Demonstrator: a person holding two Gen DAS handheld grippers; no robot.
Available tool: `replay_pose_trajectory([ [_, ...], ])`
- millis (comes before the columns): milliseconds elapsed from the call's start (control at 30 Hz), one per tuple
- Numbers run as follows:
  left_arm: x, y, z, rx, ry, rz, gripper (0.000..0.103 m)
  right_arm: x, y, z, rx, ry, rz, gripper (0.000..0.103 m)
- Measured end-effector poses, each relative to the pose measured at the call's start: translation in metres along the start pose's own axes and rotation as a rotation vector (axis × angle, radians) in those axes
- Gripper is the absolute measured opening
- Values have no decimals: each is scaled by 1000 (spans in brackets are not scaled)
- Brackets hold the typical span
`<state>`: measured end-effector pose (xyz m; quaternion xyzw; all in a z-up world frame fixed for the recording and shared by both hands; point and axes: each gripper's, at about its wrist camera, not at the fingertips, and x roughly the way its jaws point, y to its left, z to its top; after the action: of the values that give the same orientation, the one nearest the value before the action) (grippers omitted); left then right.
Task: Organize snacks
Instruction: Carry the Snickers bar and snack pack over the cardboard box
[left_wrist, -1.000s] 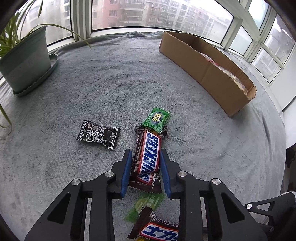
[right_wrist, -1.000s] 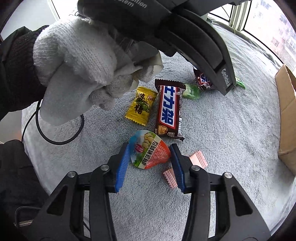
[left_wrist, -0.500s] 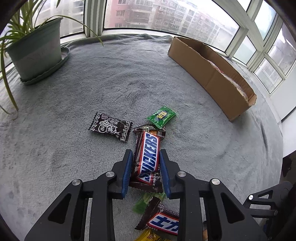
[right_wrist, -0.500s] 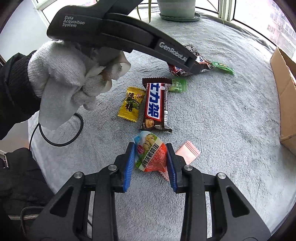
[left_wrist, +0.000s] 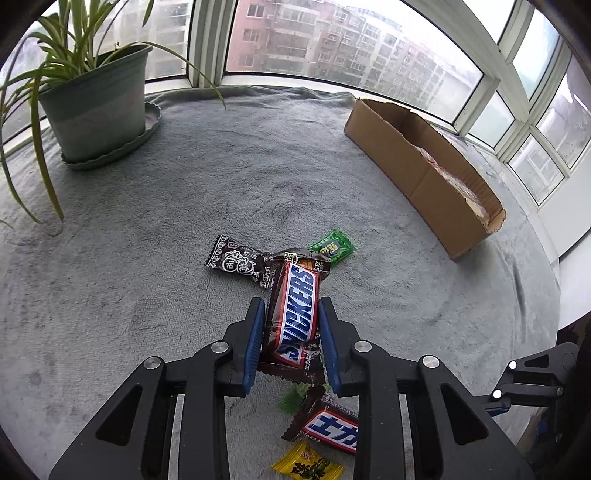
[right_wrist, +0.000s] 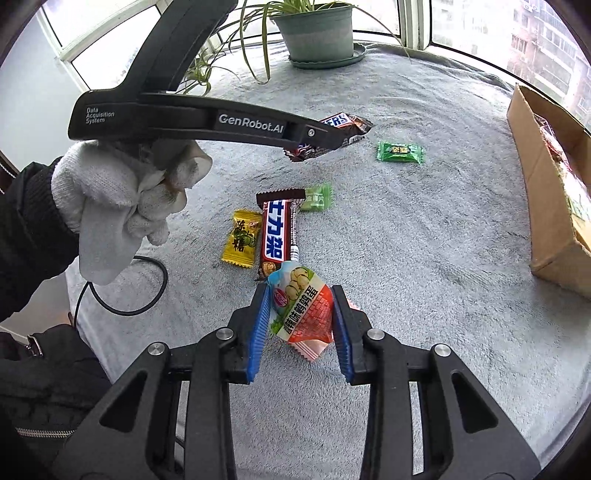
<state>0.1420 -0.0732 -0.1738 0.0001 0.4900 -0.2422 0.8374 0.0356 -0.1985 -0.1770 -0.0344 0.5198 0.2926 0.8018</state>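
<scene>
The left gripper (left_wrist: 291, 332) was clamped on the Snickers bar (left_wrist: 295, 314), lifted above the grey blanket (left_wrist: 166, 221), while the right gripper (right_wrist: 301, 321) pinched the red-and-green snack packet (right_wrist: 301, 306) over a pink wafer (right_wrist: 310, 349). A cardboard box (left_wrist: 417, 173) sat well apart to the right, a black candy (left_wrist: 236, 263) and green candy (left_wrist: 332, 249) just beyond the bar
</scene>
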Motion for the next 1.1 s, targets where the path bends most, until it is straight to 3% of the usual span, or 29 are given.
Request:
replay_pose_trajectory([
  [667, -34, -54, 38, 104, -130, -53, 27, -64, -75, 15, 145, -182, -131, 34],
  [1100, -18, -98, 63, 180, -128, -113, 27, -114, -149, 21, 248, -269, -261, 34],
])
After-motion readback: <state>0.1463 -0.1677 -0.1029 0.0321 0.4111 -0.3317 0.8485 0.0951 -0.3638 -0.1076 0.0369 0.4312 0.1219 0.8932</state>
